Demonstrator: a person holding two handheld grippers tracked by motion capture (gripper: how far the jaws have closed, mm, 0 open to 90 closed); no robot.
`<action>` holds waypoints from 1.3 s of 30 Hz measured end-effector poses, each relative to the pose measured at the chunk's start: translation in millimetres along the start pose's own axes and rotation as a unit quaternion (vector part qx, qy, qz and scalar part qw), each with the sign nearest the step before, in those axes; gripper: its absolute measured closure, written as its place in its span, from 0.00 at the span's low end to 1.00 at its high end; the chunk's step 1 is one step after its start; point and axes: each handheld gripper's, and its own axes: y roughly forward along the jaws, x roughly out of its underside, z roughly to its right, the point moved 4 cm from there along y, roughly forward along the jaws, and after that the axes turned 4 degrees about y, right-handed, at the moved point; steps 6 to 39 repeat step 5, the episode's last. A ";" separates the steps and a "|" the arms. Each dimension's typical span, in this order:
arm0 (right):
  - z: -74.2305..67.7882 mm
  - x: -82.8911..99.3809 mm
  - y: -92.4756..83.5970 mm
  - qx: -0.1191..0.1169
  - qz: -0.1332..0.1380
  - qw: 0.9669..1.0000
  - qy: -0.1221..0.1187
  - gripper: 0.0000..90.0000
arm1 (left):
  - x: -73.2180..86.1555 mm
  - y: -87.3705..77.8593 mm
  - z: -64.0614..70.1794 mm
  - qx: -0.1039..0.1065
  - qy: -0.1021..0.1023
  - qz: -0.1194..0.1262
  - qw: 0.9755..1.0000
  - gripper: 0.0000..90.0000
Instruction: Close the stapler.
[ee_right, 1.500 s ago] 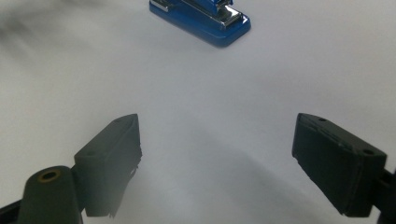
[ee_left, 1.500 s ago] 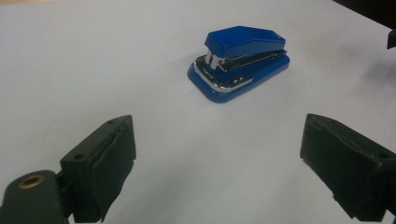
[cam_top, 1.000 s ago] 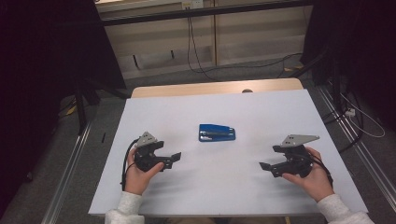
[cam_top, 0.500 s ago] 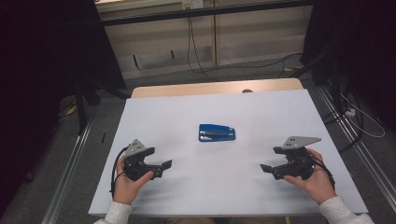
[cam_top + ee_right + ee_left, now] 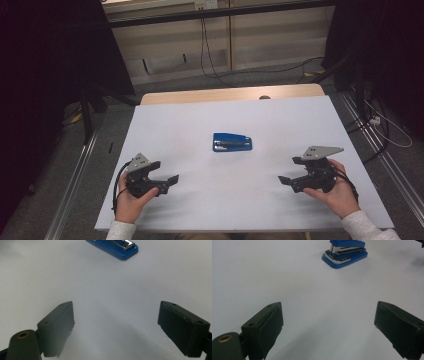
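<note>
A blue stapler (image 5: 232,142) lies flat near the middle of the white table (image 5: 200,125). My left gripper (image 5: 167,180) hovers low at the front left, jaws wide apart and empty, pointing toward the stapler (image 5: 344,252). At the front right my right gripper (image 5: 287,180) is held the same way, open with nothing between its pads; the stapler (image 5: 115,247) lies ahead of it at the top of the right gripper view. Both grippers are well short of the stapler.
The table's far edge shows a strip of bare wood (image 5: 230,94). Metal rails (image 5: 75,185) run along the floor on both sides, and cables (image 5: 210,55) trail on the floor behind the table.
My left gripper has drawn back toward the front edge and a little left. The right gripper has barely shifted. The stapler has not moved.
</note>
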 end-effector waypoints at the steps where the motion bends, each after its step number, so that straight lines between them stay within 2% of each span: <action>1: -0.1 0.0 0.1 0.000 -0.001 1.000 0.000 0.15 | -0.1 -0.1 0.0 0.000 0.001 0.000 1.000 0.09; 39: -0.1 0.1 0.9 -0.002 -0.003 1.000 -0.001 0.15 | -0.2 0.4 0.0 0.000 0.002 -0.001 1.000 0.09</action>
